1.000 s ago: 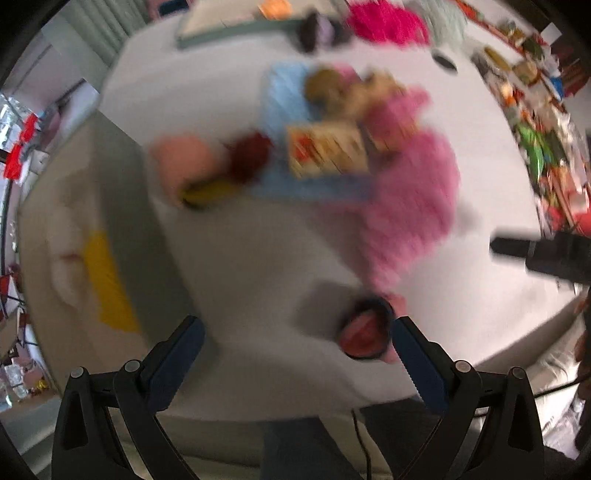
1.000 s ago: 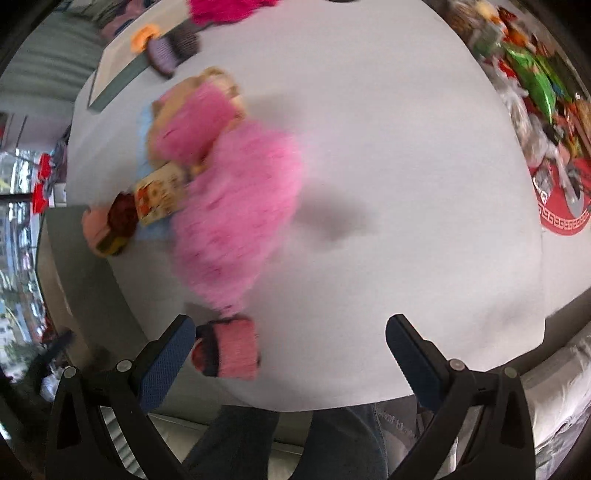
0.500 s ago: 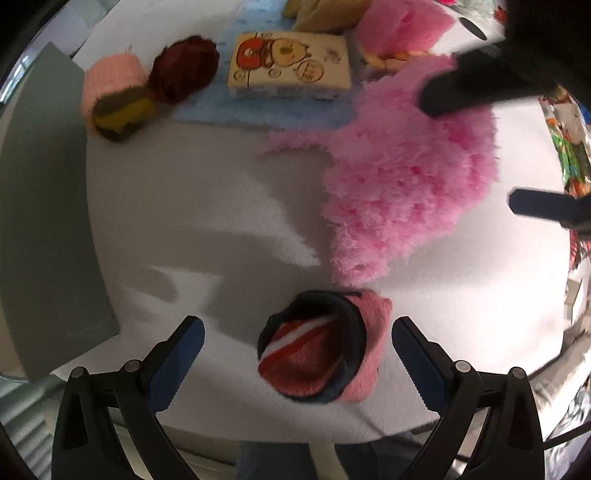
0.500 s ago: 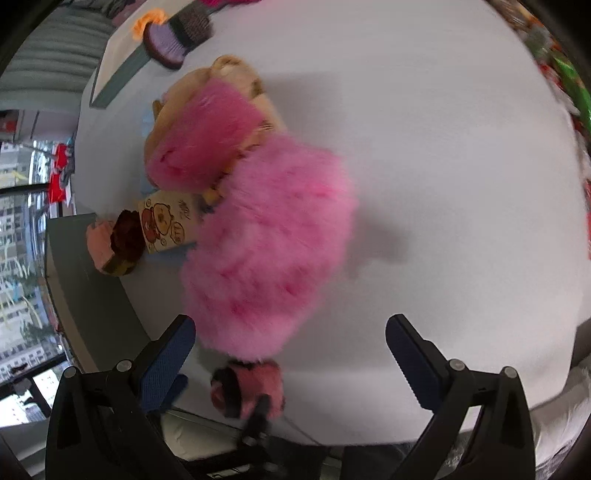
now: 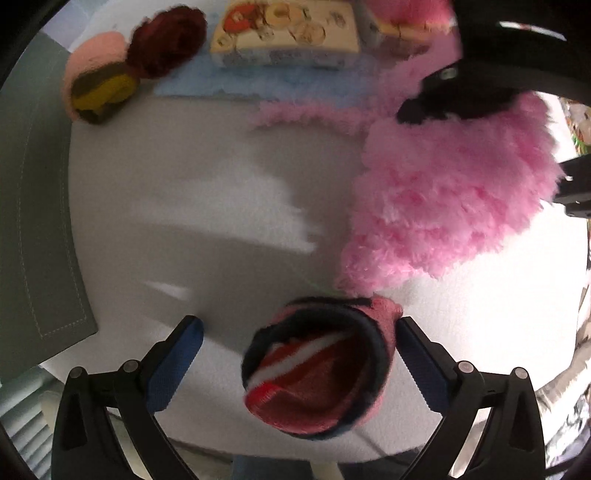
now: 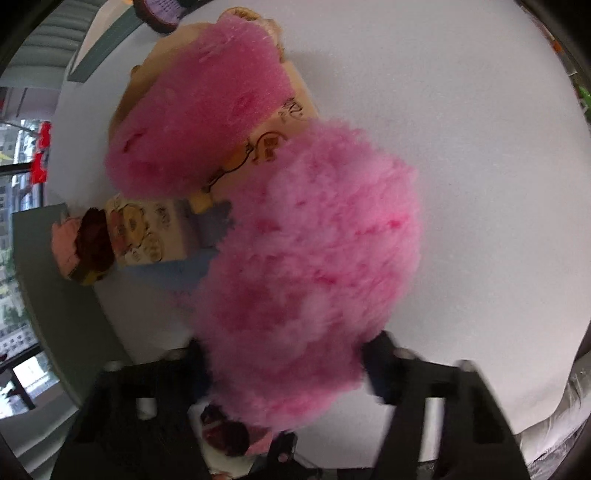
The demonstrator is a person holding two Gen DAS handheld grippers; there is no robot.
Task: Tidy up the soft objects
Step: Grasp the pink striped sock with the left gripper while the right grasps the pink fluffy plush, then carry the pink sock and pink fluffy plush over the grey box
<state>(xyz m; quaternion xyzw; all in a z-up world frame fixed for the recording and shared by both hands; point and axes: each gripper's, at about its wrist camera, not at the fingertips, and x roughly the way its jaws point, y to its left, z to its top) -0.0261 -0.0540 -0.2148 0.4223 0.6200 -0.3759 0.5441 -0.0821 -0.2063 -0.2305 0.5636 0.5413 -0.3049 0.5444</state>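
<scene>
- Where the left tongs (image 5: 299, 354) point down at the white bench (image 5: 221, 221), their blue-padded jaws stand open on either side of a rolled pink sock (image 5: 317, 373); the right pad is just beside the roll's pink edge, the left pad is apart from it.
- The rolled pink sock lies at the bench's near edge, its open end showing a dark cuff and red and white stripes.
- The right tongs (image 6: 284, 369) have just been closing, with the fluffy pink item (image 6: 310, 277) between the jaws; motion blur prevents confirming whether the pads press on it.
- In the left wrist view, the fluffy pink item (image 5: 450, 206) lies on the bench just beyond the rolled sock, with the right tongs' dark fingers at its far and right sides.
- Further items near it: a printed cartoon box (image 5: 284, 33) resting on a light blue cloth (image 5: 207, 79), a dark red yarn ball (image 5: 166, 40) and a pink and yellow roll (image 5: 96, 88).
- A second pink fuzzy item (image 6: 195, 122) lies across a tan box (image 6: 273, 144).
- A grey-green mat (image 5: 33, 229) covers the bench's left edge.
</scene>
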